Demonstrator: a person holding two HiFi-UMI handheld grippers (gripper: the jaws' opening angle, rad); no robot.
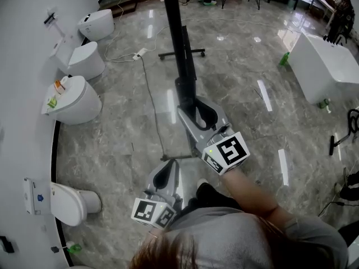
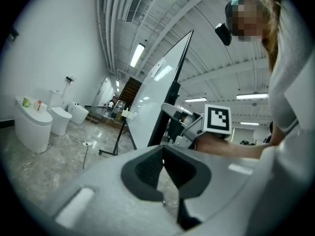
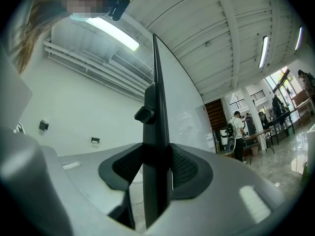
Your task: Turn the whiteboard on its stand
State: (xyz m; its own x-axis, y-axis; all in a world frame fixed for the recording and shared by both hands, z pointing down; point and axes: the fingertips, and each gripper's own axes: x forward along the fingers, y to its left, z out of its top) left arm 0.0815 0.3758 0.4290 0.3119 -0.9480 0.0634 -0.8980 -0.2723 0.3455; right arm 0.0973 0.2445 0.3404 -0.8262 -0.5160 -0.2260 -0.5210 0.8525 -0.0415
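Whiteboard stands edge-on in the middle of the floor, just beyond the person, and the right gripper is clamped on its dark frame edge. To turn it well, I judge the pull should follow a smooth, level arc around the stand, squeezing firmly so the frame does not slip. Right arm reaches forward, gripper tipped slightly up. Left gripper hangs low and near, level, jaws together on nothing
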